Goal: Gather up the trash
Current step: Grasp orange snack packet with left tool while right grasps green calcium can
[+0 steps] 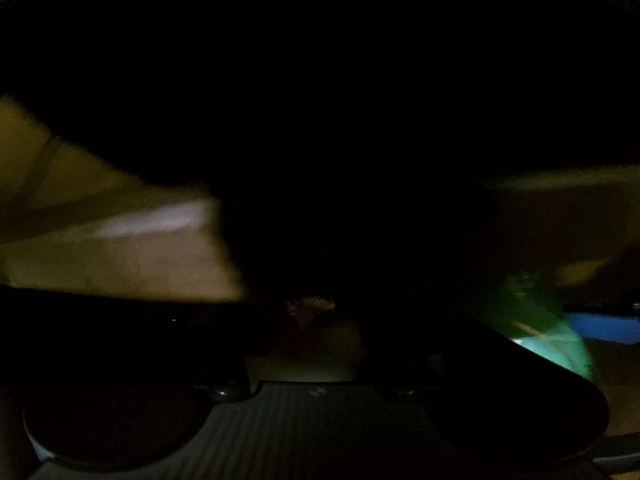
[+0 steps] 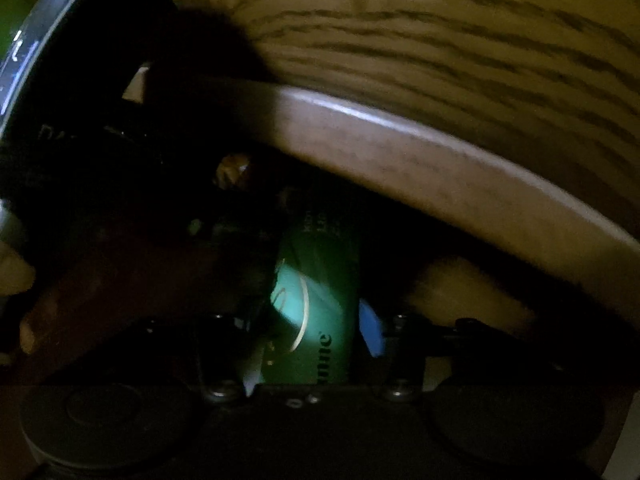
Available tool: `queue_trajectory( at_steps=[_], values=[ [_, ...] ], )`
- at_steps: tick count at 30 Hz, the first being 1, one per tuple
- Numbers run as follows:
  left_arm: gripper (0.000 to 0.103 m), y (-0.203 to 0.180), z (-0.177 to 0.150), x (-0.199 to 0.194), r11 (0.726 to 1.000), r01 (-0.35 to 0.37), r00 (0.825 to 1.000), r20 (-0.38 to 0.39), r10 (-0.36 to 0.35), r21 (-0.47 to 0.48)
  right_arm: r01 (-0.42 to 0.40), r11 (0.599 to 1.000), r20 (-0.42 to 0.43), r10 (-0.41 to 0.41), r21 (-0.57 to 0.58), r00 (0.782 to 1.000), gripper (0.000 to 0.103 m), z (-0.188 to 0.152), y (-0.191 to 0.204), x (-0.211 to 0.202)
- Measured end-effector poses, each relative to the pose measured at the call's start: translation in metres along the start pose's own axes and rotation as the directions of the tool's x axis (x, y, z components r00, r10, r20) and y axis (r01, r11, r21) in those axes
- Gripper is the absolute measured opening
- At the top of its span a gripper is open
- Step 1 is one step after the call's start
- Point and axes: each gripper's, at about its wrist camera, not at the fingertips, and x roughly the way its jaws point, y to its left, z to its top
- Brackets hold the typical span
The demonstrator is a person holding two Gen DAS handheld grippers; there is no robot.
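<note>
One green can (image 2: 320, 308) is seen in the right wrist view, lying lengthwise between the fingers of the right gripper (image 2: 316, 344); dark lettering is printed on its side and a pale teal patch is lit on its body. The can is pressed on both sides by the dark fingers, so the right gripper is closed around it. A blue piece (image 2: 370, 328) is seen just beside the can on its right. Behind the can, a brown cardboard box rim (image 2: 440, 160) is curved across the view, and beyond it a wood-grain surface (image 2: 440, 40) is shown. At upper left, a dark device with small lit marks (image 2: 24, 48) is partly seen.

In the left wrist view, most is lost in darkness. The same green can (image 1: 548, 340) is glimpsed, blurred, at lower right, with the blue piece (image 1: 604, 326) beside it. Pale cardboard (image 1: 120, 256) is seen at left. Whether the left gripper (image 1: 312, 320) is open or closed cannot be told.
</note>
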Motion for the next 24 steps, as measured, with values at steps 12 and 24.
queue_trajectory(
  at_steps=[12, 24],
  values=[
    [0.027, 0.016, -0.052, -0.049, 0.998, 0.030, 0.997, -0.065, -0.033, -0.048, 0.006, 0.975, -0.041, 0.003, 0.220, 0.999, 0.048, -0.039, 0.024, -0.050],
    [0.027, 0.074, -0.060, -0.213, 0.976, 0.130, 0.986, -0.082, -0.146, -0.176, 0.030, 0.938, -0.037, -0.018, 0.346, 0.999, 0.048, -0.044, 0.073, -0.195]
  ],
)
